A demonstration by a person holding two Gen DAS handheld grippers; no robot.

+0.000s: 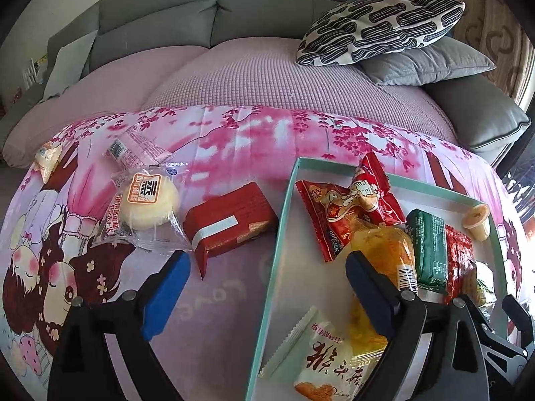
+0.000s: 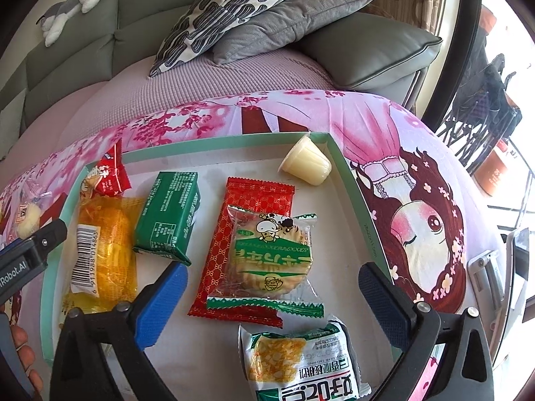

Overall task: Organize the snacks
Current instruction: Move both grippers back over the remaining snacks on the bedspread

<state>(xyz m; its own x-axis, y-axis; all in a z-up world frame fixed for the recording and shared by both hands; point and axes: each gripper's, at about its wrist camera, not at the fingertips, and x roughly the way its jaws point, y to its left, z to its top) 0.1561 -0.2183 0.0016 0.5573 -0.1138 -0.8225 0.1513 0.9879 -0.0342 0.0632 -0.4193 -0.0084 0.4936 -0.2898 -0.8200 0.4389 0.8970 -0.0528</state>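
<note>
A shallow teal-rimmed tray (image 2: pixel 217 142) lies on a pink cartoon cloth (image 1: pixel 234 300). My right gripper (image 2: pixel 274 300) stands open over it. A round biscuit in a clear wrapper (image 2: pixel 271 254) rests untouched between its fingers, on top of a red packet (image 2: pixel 247 200). A green packet (image 2: pixel 167 214), a yellow packet (image 2: pixel 100 250), a jelly cup (image 2: pixel 306 163) and a white-green packet (image 2: pixel 294 361) also lie in the tray. My left gripper (image 1: pixel 267 284) is open and astride the tray's left wall (image 1: pixel 284 220), holding nothing. Outside the tray sit a red box (image 1: pixel 230 224) and a wrapped round cake (image 1: pixel 148 205).
A pink packet (image 1: pixel 137 148) and a small packet (image 1: pixel 48 158) lie at the cloth's far left. Behind are a grey sofa (image 1: pixel 207 16), a patterned cushion (image 1: pixel 378 26) and a grey cushion (image 1: pixel 428 60). A person's hand (image 2: pixel 20 344) shows at the lower left of the right wrist view.
</note>
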